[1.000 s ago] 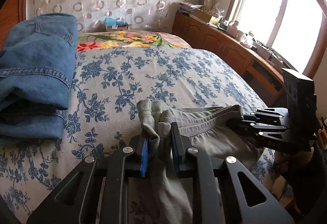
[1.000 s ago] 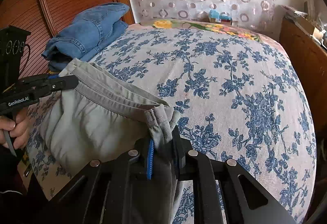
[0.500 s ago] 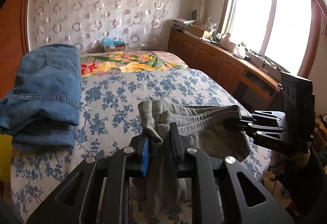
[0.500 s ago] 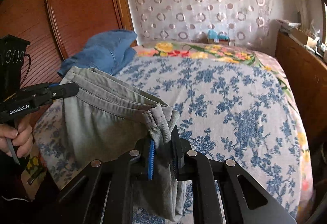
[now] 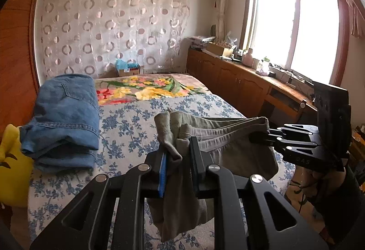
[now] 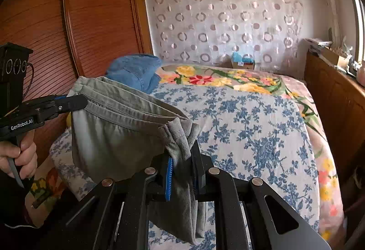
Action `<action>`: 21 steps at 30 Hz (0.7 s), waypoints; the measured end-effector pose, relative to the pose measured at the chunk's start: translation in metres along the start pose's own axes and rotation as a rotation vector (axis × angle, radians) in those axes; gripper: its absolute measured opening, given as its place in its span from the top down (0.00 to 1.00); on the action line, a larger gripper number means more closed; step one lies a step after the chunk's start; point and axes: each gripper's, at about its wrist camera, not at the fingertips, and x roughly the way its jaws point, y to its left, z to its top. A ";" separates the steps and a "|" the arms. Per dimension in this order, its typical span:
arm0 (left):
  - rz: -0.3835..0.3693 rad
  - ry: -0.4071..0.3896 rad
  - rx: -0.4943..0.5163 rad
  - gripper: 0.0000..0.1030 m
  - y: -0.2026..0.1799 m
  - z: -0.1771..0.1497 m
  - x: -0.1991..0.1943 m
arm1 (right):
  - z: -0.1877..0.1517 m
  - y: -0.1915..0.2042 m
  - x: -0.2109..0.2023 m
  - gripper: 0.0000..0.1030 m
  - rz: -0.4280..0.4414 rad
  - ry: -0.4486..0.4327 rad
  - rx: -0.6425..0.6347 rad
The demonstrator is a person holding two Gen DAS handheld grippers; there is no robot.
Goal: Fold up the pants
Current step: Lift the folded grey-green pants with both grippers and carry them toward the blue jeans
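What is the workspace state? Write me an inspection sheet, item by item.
Surface: bed with blue floral cover.
Job's things: grey-green pants, waistband stretched between both grippers, hanging above the bed.
Clutter: folded jeans at the bed's left side; yellow object beside them.
Grippers: left gripper and right gripper each clamp a waistband end.
Cables: nothing seen.
Surroundings: window, wooden cabinets, circle-pattern curtain.

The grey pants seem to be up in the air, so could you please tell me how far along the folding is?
Done: the blue jeans lie folded on the bed. In hand: the grey pants hang off the bed, stretched between the left gripper and right gripper, jaws of both shut on the bunched edge. Left: laying them down and making the remaining folds; how many already exist cannot be told.
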 end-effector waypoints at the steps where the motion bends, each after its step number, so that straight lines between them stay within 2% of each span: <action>1: 0.002 -0.004 0.001 0.82 0.000 0.001 -0.002 | 0.002 0.001 0.000 0.87 0.001 -0.004 -0.005; 11: 0.049 -0.052 -0.002 0.82 0.016 0.022 -0.017 | 0.033 0.008 -0.003 0.87 0.017 -0.045 -0.063; 21: 0.100 -0.074 -0.023 0.82 0.054 0.050 -0.016 | 0.078 0.004 0.039 0.87 0.053 -0.062 -0.116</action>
